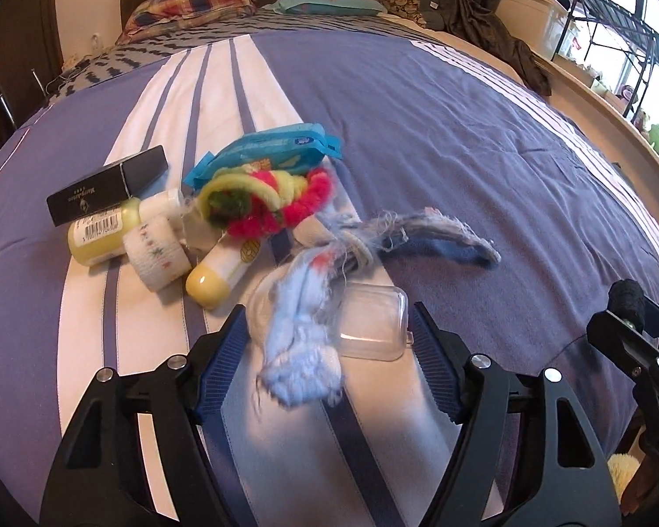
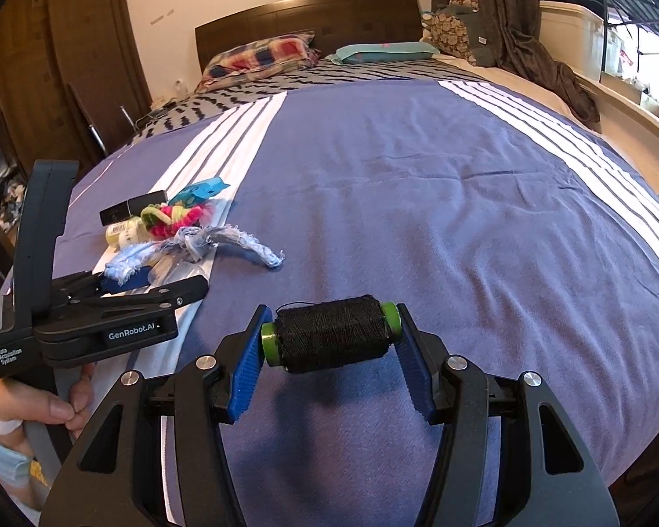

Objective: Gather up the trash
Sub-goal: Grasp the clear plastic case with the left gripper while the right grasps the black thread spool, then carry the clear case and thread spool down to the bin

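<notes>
Right gripper (image 2: 331, 342) clamped endwise on black thread spool (image 2: 329, 338), left gripper (image 1: 329, 329) spread wide around clear plastic case (image 1: 373, 325) and frayed blue cloth (image 1: 303, 333), above striped bedspread (image 2: 417, 175)

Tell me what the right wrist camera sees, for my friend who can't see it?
The right gripper holds a spool of black thread by its green ends, above a purple striped bedspread. To the left, the left gripper, jaws apart, reaches toward a pile of clutter: a frayed blue cloth, fuzzy pink and yellow pipe cleaners and small bottles.
</notes>
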The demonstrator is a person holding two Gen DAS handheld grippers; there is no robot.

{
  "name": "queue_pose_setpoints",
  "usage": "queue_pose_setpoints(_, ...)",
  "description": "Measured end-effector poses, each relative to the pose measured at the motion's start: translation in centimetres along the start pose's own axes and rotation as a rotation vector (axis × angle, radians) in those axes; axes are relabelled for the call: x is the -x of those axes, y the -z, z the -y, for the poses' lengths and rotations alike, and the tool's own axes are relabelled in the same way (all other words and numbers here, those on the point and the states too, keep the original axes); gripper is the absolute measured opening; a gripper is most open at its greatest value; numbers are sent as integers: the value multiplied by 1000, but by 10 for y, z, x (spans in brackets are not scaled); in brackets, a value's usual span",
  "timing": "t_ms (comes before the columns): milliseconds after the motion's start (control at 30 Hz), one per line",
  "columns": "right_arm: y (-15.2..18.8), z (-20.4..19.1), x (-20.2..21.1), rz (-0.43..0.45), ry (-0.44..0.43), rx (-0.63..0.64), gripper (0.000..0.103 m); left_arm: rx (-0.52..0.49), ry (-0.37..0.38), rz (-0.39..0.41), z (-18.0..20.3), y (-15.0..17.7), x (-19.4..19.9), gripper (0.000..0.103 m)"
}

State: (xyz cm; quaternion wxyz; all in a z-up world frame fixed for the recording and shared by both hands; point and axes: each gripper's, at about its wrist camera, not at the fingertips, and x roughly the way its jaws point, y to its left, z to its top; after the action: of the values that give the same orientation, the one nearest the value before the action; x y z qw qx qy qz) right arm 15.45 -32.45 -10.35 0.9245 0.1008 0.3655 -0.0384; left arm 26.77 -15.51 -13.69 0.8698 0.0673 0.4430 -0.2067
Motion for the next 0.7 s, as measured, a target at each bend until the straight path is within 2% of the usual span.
queue_pose_setpoints(333, 12, -17, 27, 19, -12, 18, 57, -13, 1, 18, -2, 44, 44, 69)
queue_pose_setpoints(700, 40, -48, 88, 58, -60, 44, 57, 1, -16, 94, -6, 101, 132, 70)
